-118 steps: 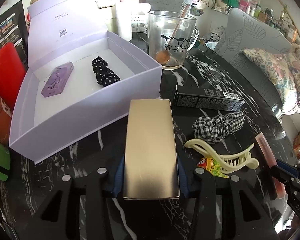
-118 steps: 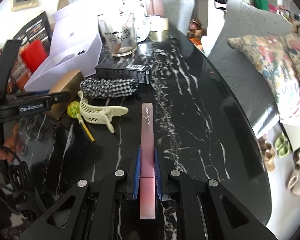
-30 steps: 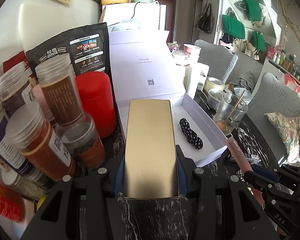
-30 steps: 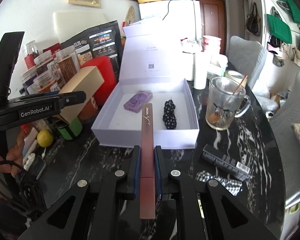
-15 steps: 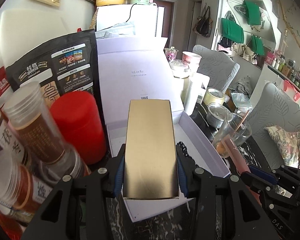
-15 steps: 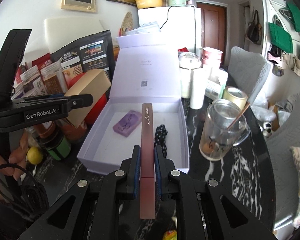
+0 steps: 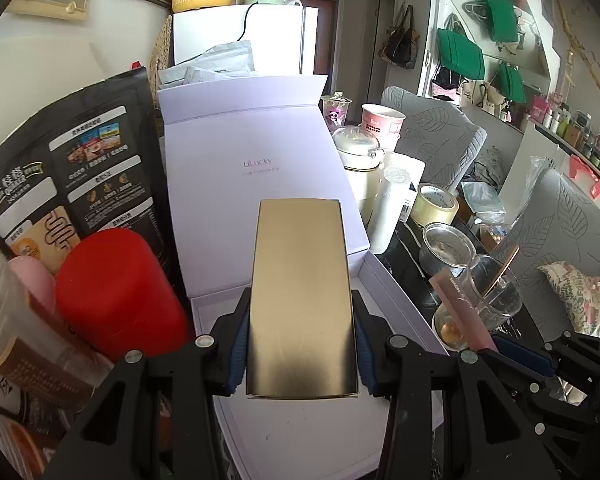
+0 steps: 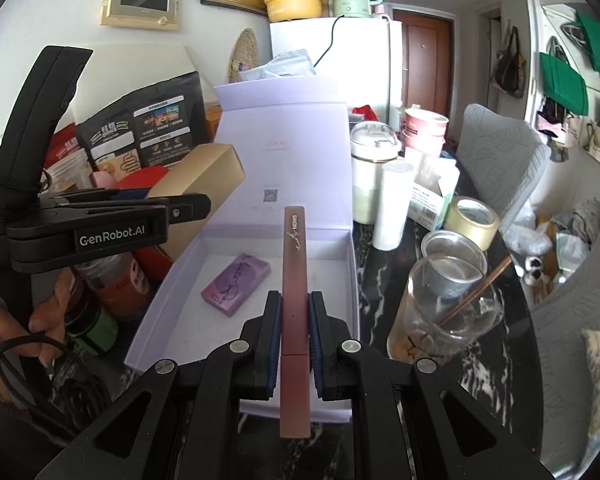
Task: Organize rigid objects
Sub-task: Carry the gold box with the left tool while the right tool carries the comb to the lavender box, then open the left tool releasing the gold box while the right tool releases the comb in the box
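My left gripper (image 7: 302,344) is shut on a gold rectangular box (image 7: 302,300), held over the near-left part of an open white gift box (image 7: 396,292). From the right wrist view that gold box (image 8: 204,180) hangs at the left, above the red canister. My right gripper (image 8: 295,336) is shut on a long thin pink box (image 8: 295,288), which points over the white gift box (image 8: 352,264). Inside lies a small purple box (image 8: 236,289). The pink box (image 7: 462,312) also shows at the right of the left wrist view.
A red canister (image 7: 116,300), jars and a black food bag (image 7: 72,176) crowd the left of the gift box. On its right stand a glass mug (image 8: 440,312) with a stick, a tape roll (image 8: 472,216), a white tube (image 8: 394,204) and cups. Black marble tabletop (image 8: 384,296) beneath.
Both grippers have moved forward toward the white gift box with their boxes still held. The box now fills more of each view; the dotted scrunchie is hidden behind the held boxes.
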`<state>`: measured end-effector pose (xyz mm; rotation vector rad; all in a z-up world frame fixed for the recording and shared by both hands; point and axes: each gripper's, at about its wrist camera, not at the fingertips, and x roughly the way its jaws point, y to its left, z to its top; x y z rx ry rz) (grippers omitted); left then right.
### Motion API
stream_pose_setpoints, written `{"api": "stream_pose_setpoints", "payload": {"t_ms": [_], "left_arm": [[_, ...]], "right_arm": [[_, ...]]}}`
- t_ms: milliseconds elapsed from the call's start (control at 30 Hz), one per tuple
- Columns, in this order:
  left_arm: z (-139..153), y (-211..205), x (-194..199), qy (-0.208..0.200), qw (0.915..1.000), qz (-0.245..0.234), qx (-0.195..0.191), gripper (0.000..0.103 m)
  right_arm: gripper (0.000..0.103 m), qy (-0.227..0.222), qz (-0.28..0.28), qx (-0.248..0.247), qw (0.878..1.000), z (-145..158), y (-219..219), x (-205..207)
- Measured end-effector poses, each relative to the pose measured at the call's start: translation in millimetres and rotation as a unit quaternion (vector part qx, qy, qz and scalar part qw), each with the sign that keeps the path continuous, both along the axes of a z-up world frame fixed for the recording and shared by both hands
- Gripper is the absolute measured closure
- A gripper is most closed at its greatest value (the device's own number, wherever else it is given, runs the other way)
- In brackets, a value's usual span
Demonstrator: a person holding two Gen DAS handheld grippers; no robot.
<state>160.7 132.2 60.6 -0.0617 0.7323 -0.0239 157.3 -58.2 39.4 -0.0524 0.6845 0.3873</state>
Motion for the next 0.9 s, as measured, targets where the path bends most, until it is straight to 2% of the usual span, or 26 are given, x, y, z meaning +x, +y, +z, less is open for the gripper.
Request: {"api": "stream_pose_setpoints", "payload": {"t_ms": [433, 700, 900], "left_arm": [[-38.4, 10.7, 36.8, 0.057, 0.9983, -0.011, 0.010, 0.059], [-62.8, 17.8, 49.9, 0.093, 0.9956, -0.007, 0.008, 0.059], [-80.8, 12.7, 56.3, 0.123, 0.9919, -0.021, 0.026, 0.059]], "right_arm": [[0.089, 0.023, -0.005, 0.004, 1.000, -26.8, 10.1, 38.2], [0.089, 0.044, -0.007, 0.007, 0.999, -46.3, 14.6, 48.2], [0.089, 0.061, -0.012, -0.005, 0.998, -63.6, 15.4, 50.8]]}}
